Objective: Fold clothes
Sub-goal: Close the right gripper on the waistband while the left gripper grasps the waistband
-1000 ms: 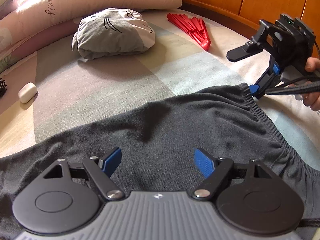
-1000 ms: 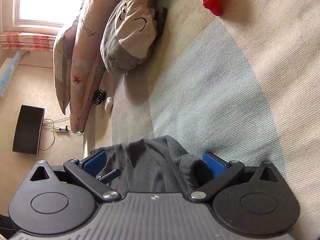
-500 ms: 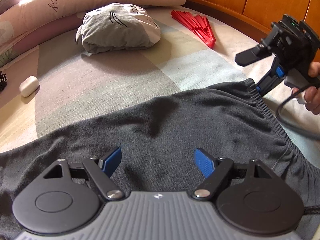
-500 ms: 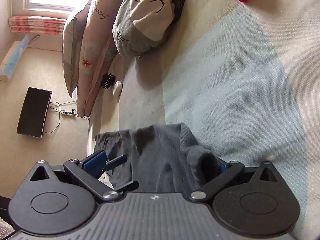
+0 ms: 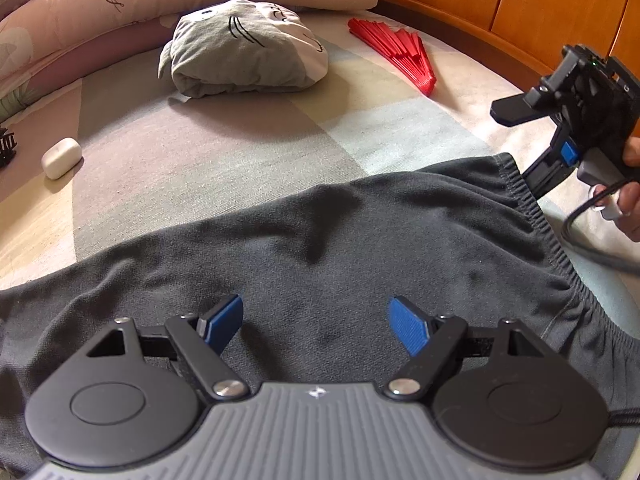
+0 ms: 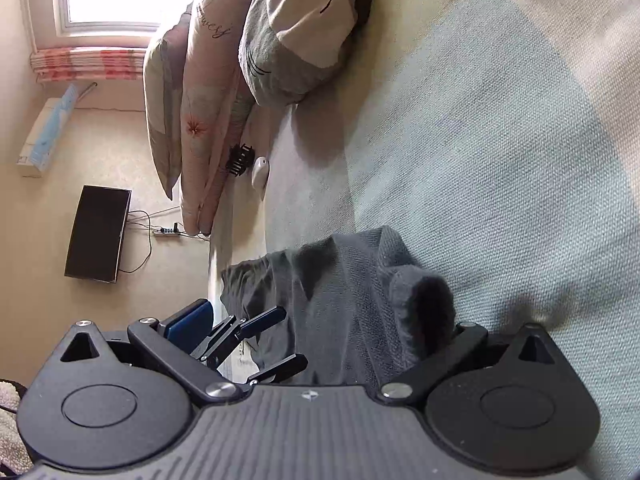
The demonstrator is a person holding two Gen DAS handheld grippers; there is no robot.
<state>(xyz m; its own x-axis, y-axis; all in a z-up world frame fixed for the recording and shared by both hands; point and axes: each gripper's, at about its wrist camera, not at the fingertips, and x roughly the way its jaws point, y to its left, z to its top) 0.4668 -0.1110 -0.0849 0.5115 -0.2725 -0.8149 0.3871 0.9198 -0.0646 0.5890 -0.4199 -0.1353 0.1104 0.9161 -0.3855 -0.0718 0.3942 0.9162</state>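
The dark shorts are lying spread across the bed, waistband running along the 3 o'clock side in the left wrist view. The left hand-held gripper is hovering over the middle of the cloth with its blue pads well apart, holding nothing; judged, it is waiting to steady or take the fabric. The right hand-held gripper is meeting the waistband corner at about 2 o'clock. In its own view a bunch of the shorts is lying between the fingers, but whether they are clamping it I cannot tell. A corner hold of this kind would suit carrying that edge over. A folded grey garment is sitting at 11 o'clock, a red fan at 1 o'clock.
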